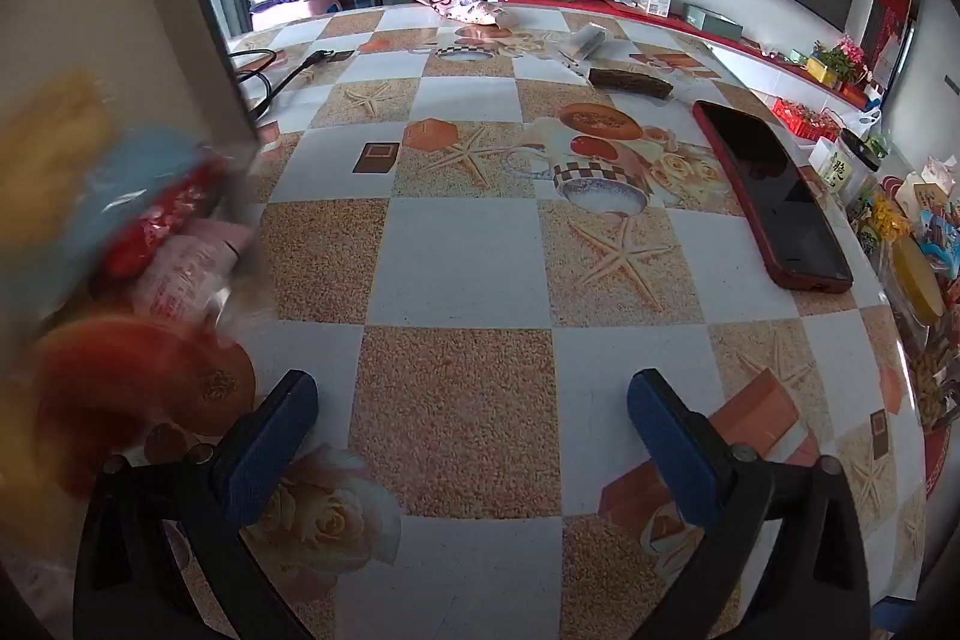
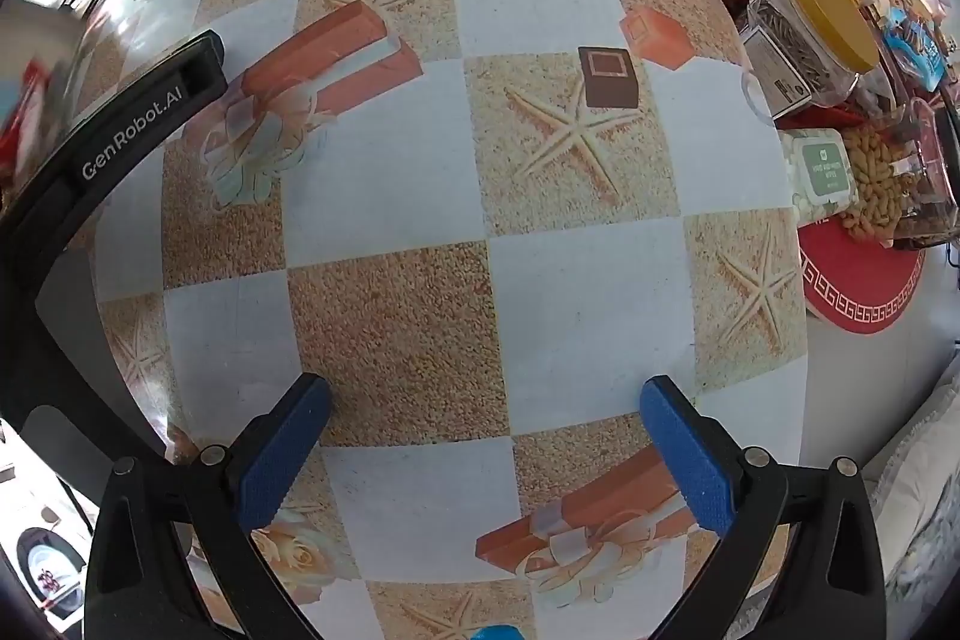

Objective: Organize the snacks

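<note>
Blurred crinkly plastic snack packets [image 1: 156, 244] lie at the tablecloth's [image 1: 456, 268] left edge, beside the left gripper [image 1: 474, 406]; both grippers, including the right gripper [image 2: 486, 412], gape empty.

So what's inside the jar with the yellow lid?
The jar with the yellow lid lies tipped on its side, packed with thin pale-brown sticks, maybe a snack. A label hides part of them, and they are too small to name.

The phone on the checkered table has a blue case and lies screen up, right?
Not quite: the phone has a red case, not blue, as the left wrist view shows. It does lie screen up on the checkered table.
</note>
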`<state>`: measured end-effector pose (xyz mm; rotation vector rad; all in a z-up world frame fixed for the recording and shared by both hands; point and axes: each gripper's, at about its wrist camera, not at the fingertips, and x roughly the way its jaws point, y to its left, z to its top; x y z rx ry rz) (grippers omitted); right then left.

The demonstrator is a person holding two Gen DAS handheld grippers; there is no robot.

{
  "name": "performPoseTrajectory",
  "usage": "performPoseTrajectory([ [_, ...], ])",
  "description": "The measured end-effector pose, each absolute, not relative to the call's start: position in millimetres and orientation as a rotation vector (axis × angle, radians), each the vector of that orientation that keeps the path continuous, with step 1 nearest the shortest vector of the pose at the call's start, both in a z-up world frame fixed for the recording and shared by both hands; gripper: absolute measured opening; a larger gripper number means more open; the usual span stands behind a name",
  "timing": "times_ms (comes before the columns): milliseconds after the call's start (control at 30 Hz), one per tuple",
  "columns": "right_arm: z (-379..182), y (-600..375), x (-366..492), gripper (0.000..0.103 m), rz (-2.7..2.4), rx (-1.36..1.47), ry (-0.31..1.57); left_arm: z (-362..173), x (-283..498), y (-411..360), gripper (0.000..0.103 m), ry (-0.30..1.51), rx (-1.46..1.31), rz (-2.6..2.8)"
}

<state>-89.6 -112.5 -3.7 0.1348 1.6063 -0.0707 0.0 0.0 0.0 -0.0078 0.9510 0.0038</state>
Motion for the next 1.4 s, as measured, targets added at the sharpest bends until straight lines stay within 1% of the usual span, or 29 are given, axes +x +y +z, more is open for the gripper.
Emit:
performPoseTrajectory([
  [1133,-2.3,-106.8,-85.4,0.103,-0.074,0.164,1.568,-0.1,0.4,0.3,0.103,0.951,-0.008,0.004],
  [1400,-4.3,-110.9,-79.1,0.103,-0.095,0.149,1.606,-0.1,0.4,0.2,0.103,0.951,-0.008,0.004],
])
